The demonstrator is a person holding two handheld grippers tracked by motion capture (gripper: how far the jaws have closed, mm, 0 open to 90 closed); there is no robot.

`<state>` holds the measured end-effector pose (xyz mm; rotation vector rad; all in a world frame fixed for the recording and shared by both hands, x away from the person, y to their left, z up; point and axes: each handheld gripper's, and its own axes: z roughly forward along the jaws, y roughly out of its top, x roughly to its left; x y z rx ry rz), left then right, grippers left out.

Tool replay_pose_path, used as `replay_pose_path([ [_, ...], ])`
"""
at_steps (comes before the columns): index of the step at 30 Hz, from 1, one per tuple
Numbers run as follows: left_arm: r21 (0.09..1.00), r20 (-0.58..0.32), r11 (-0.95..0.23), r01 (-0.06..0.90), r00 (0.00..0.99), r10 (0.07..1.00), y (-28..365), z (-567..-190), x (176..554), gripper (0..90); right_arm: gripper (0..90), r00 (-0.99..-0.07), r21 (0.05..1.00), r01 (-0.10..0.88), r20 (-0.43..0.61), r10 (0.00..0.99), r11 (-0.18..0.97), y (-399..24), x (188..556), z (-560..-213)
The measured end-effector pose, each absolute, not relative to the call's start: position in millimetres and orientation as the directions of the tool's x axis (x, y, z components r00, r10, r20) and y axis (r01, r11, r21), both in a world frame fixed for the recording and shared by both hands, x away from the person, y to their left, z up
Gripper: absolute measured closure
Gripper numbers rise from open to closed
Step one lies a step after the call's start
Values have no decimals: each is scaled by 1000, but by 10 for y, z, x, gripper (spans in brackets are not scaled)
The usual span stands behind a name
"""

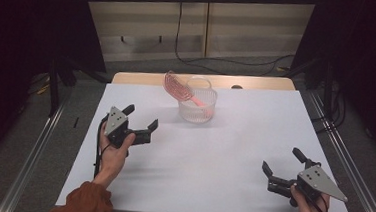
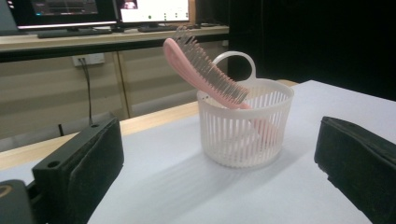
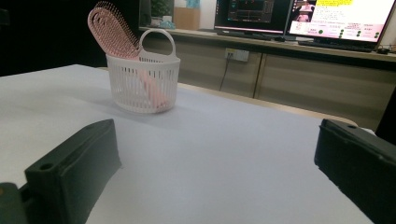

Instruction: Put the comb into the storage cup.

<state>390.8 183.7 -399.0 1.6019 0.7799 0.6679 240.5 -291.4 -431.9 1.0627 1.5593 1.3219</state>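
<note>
Right gripper (image 1: 279,167) nearest, jaws wide, empty, resting low. Left gripper (image 1: 142,118) likewise spread and empty, aimed at the white slotted basket (image 1: 197,106) mid-table. Pink hairbrush (image 1: 176,86) stands handle-down inside, head leaning on the rim.

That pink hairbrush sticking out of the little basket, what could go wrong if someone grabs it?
The hairbrush leans handle-down in the light white basket, its head overhanging the rim. Pulling sideways might tip the basket. The left gripper, jaws open, is nearer; the bristles could slip in its grip.
</note>
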Motion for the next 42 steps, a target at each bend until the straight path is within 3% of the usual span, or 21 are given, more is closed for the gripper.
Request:
replay_pose_path([
  [6,984,-68,-41,171,581,811,1931,-4009,3788,14,0,-311,991,95,-64,948,98,-2911,2407,-4319],
  [17,987,-9,-88,137,588,809,2052,-4049,3578,16,0,-309,991,92,-65,949,98,-2913,2402,-4317],
  [42,983,-29,-69,171,514,858,2382,-4156,3207,18,0,-304,991,95,-66,951,99,-2912,2407,-4320],
])
